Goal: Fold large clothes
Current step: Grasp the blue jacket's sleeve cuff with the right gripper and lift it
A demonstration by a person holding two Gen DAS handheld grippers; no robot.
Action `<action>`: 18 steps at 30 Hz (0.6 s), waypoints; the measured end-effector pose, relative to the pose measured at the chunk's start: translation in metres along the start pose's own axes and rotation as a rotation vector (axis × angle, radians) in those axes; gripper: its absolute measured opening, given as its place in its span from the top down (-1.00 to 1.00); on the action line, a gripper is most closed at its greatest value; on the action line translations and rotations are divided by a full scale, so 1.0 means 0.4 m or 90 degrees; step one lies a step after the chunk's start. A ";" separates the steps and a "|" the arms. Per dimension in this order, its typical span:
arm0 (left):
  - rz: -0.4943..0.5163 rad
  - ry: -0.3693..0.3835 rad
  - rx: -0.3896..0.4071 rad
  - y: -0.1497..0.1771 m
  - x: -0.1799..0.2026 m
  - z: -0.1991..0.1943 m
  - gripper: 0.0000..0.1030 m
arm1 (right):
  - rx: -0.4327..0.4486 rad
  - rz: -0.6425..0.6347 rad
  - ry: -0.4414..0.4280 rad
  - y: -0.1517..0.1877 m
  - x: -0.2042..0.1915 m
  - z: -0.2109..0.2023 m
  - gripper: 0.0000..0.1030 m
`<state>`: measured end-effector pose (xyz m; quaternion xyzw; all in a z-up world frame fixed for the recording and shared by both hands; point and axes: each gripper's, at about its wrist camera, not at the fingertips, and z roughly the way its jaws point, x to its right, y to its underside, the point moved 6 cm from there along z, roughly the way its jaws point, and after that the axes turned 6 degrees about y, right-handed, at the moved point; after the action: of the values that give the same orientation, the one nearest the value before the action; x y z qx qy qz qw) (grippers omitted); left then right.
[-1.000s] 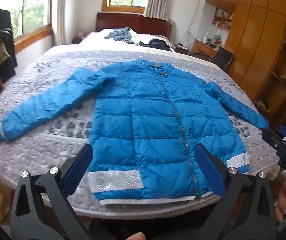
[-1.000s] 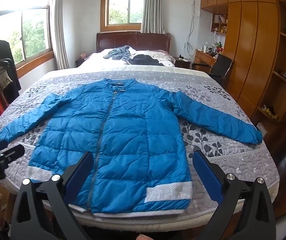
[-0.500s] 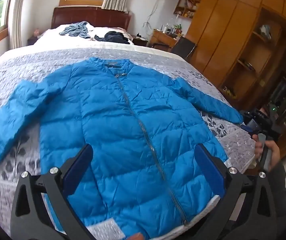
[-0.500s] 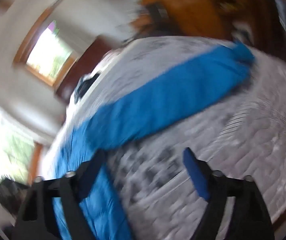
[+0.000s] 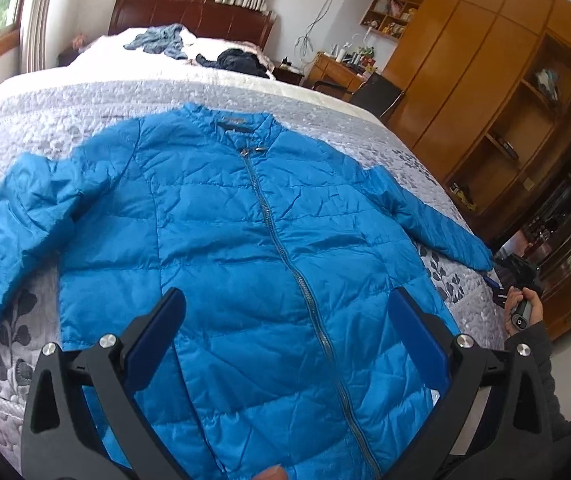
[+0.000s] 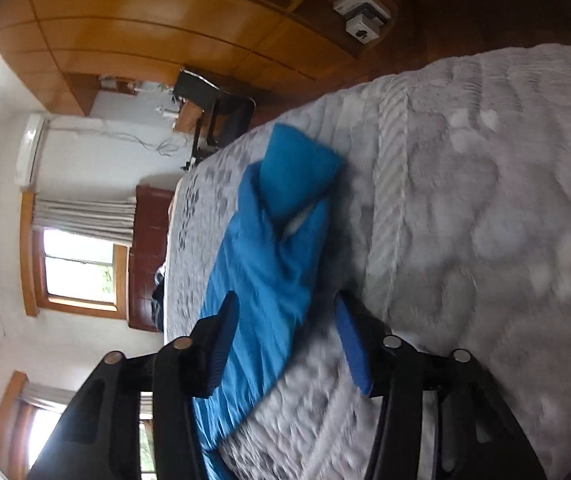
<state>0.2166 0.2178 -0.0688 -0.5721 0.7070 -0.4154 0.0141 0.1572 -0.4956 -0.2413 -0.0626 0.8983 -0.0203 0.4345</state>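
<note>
A blue puffer jacket (image 5: 245,240) lies flat and zipped on the bed, front up, with both sleeves spread out. My left gripper (image 5: 285,320) hovers open over the jacket's lower body, with nothing between its fingers. In the right wrist view the camera is rolled on its side. There my right gripper (image 6: 285,304) is open and straddles the right sleeve (image 6: 261,272), whose cuff (image 6: 297,172) is turned up at the end. From the left wrist view, the right gripper (image 5: 499,290) sits by that cuff at the bed's right edge, held by a hand (image 5: 525,312).
A grey quilted bedspread (image 5: 65,104) covers the bed. Loose clothes (image 5: 157,40) lie near the dark headboard (image 5: 189,12). A wooden wardrobe with shelves (image 5: 485,92) lines the right wall, with a desk and chair (image 5: 377,92) beside it.
My left gripper has moved in over the jacket's body. The right gripper has swung to the right sleeve, rolled sideways, and its jaws have narrowed around the sleeve.
</note>
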 end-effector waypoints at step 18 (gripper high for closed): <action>-0.041 0.035 -0.013 -0.044 -0.075 -0.038 -0.95 | 0.101 -0.196 -0.022 -0.062 -0.361 -0.091 0.81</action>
<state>0.2334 0.2508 -0.0620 -0.5829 0.6925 -0.4243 -0.0242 0.2199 -0.5021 -0.1043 -0.1653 0.8663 -0.1561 0.4449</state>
